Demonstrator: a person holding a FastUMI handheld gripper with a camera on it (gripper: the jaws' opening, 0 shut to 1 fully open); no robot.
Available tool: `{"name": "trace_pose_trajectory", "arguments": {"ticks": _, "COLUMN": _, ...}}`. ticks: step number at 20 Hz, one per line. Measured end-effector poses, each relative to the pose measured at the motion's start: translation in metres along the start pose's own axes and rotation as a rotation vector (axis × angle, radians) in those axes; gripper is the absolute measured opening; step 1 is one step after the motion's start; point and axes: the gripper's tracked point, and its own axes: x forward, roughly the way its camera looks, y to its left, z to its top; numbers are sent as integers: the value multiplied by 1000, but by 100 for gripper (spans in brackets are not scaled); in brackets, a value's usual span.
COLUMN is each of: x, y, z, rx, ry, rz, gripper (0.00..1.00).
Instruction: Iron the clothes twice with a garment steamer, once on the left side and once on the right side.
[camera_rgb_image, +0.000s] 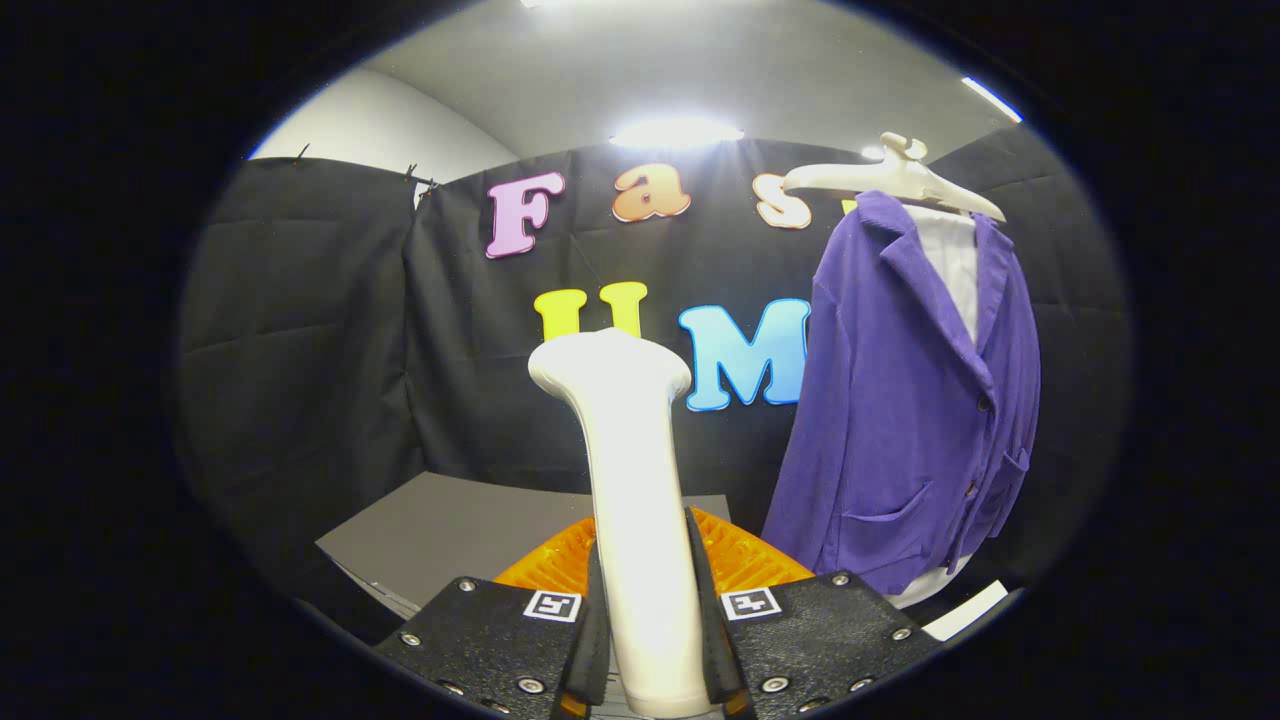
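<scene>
- Your gripper (648, 640) is closed on the steamer (630, 480): both fingers (595, 630) press against its white handle, one on each side.
- The steamer stands upright between the fingers, its flared head at the top.
- An orange ribbed piece (745, 560) sits just behind the fingers, at the steamer's base.
- The purple jacket (900, 400) hangs to the right, beyond the fingers, on a white hanger (890, 180), with a white garment inside it.
- A grey table (450, 530) lies ahead on the left.
</scene>
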Motion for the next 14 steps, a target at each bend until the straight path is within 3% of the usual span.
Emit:
{"name": "trace_pose_trajectory", "arguments": {"ticks": 7, "x": -67, "y": -30, "z": 26, "rx": -24, "ry": -80, "rz": -26, "gripper": 36}}
{"name": "trace_pose_trajectory", "arguments": {"ticks": 14, "x": -105, "y": -75, "z": 42, "rx": -2, "ry": -149, "rz": -38, "gripper": 36}}
